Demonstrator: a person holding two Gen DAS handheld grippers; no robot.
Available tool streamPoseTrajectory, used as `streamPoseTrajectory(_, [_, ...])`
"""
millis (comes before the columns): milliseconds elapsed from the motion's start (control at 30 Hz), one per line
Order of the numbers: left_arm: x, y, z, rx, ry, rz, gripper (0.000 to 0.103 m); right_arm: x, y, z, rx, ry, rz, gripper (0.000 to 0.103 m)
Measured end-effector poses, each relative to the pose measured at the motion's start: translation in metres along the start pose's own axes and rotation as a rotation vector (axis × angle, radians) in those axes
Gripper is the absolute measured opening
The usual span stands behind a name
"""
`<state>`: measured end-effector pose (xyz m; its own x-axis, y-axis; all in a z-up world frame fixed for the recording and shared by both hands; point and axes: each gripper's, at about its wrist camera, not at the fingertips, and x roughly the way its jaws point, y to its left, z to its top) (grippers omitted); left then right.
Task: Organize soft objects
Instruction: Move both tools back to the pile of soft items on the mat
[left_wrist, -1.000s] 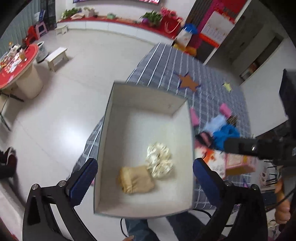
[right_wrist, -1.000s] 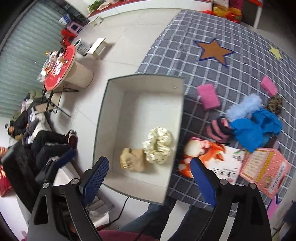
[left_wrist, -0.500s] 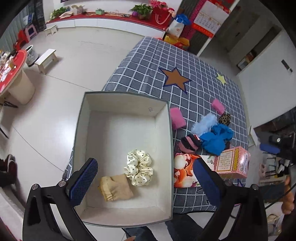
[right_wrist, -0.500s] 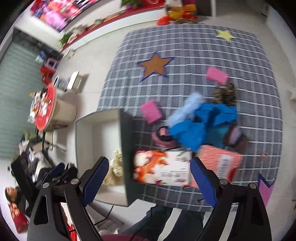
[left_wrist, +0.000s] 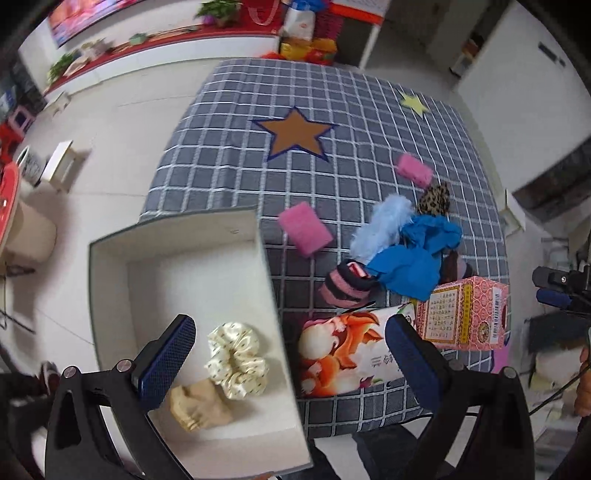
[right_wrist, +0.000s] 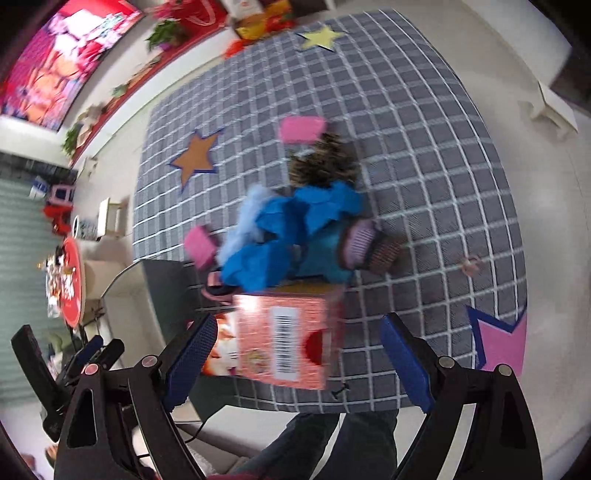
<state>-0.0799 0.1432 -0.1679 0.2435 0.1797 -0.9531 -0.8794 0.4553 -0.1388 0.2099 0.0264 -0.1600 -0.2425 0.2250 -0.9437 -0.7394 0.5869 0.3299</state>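
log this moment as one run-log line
left hand-held gripper: open, empty | right hand-held gripper: open, empty | box: cream scrunchie, tan cloth inside | blue cloth pile: on table

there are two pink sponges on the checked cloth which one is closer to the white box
The larger pink sponge, lying just past the white box corner. The other pink sponge sits farther off, beyond the leopard-print piece.
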Motion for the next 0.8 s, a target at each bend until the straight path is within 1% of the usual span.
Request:
streamPoseTrajectory(133, [0.020, -0.026, 0.020, 0.057, 0.028, 0.011, 0.103, 0.010, -0.025, 0.004, 0.045, 0.028, -0.005, 0.090])
streamPoseTrajectory(333, [0.060, -0.067, 0.057, 0.146, 0.083, 0.012, 0.103, 0.022, -0.052, 0.017, 0.076, 0.055, -0.025, 0.090])
streamPoseTrajectory(400, [0.080, -0.086, 0.070, 0.202, 0.112, 0.020, 0.103, 0.028, -0.058, 0.022, 0.085, 0.067, -0.030, 0.090])
streamPoseTrajectory(500, [0.108, -0.103, 0.084, 0.280, 0.153, 0.033, 0.103, 0.039, -0.065, 0.029, 0.094, 0.090, -0.034, 0.091])
streamPoseTrajectory(633, [0.145, -0.116, 0.094, 0.365, 0.213, 0.046, 0.103, 0.057, -0.072, 0.038, 0.090, 0.117, -0.051, 0.091])
streamPoseTrajectory(800, [0.173, -0.124, 0.099, 0.423, 0.283, 0.018, 0.103, 0.087, -0.078, 0.050, 0.076, 0.156, -0.068, 0.091])
